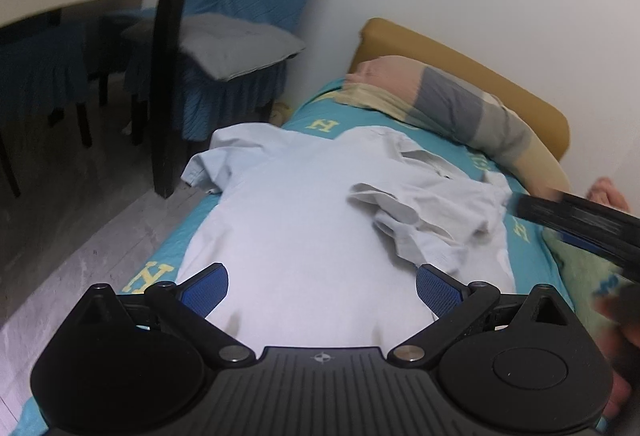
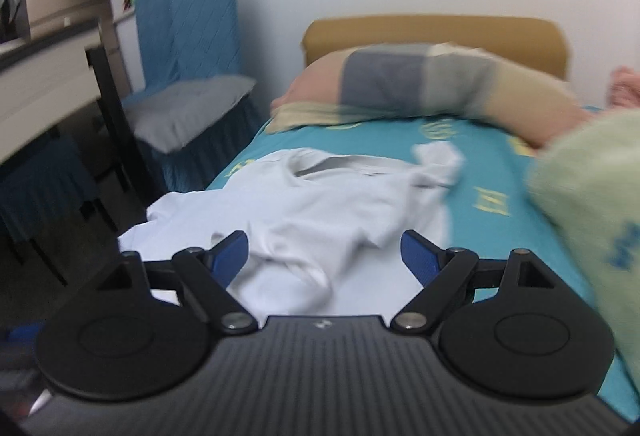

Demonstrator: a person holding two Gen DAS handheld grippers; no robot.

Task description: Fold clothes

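The pale shirt (image 1: 304, 204) lies spread flat on the bed (image 1: 320, 124) with one sleeve (image 2: 320, 236) flopped inward, and both the left gripper (image 1: 322, 288) and right gripper (image 2: 324, 256) hover over it, fingers wide apart, gripping nothing, probably lining up the next fold.

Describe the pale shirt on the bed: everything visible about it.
The shirt is pale blue-white, thin woven-looking cloth with a collar and short sleeves. It lies mostly flat on the teal bedsheet, collar toward the striped pillow. One sleeve is folded inward and rumpled over the body; the other spreads toward the bed edge. Neither open gripper holds it.
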